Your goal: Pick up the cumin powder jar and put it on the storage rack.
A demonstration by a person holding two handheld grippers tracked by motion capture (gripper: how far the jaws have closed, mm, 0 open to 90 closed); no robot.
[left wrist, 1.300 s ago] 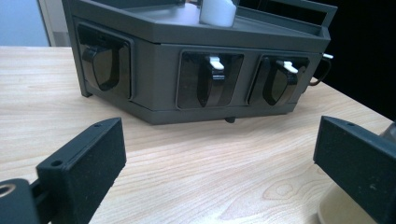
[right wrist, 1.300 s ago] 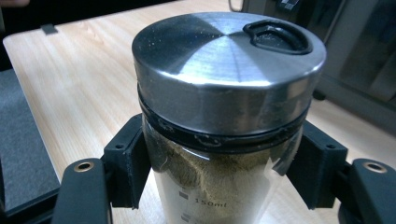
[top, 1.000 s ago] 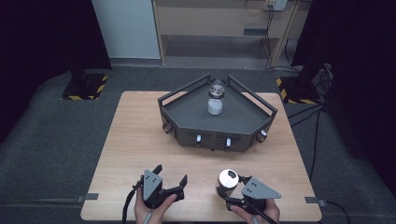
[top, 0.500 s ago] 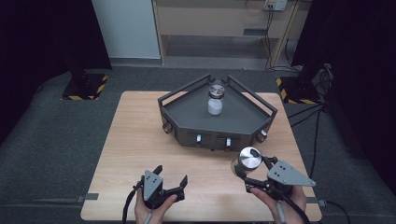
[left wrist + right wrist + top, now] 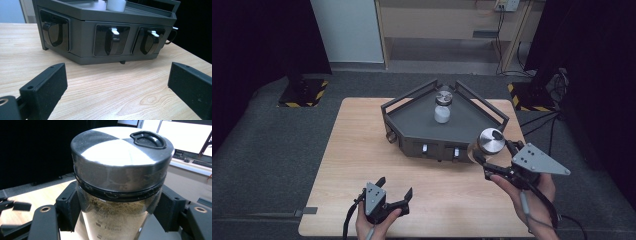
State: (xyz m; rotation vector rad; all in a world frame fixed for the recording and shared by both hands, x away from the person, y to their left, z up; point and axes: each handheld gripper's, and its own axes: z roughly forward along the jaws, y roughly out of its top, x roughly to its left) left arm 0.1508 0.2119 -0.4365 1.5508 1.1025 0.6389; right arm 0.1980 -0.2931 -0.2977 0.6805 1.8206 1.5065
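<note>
one clear glass jar with a steel lid [image 5: 486,145], clamped in the right gripper [image 5: 498,161], has been carried toward the dark grey angular tray [image 5: 412,120], likely for placing; the left gripper [image 5: 393,192] rests with jaws apart.

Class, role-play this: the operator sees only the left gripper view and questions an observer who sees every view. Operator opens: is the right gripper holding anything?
Observer: Yes, the right gripper is shut on a clear glass jar with a round metal lid.
Operator: What is inside it?
Observer: Brownish powder; the glass carries a 150 ml mark.
Operator: Where is it relative to the dark grey angular tray?
Observer: At the tray's front right corner, above the light wooden table.
</note>
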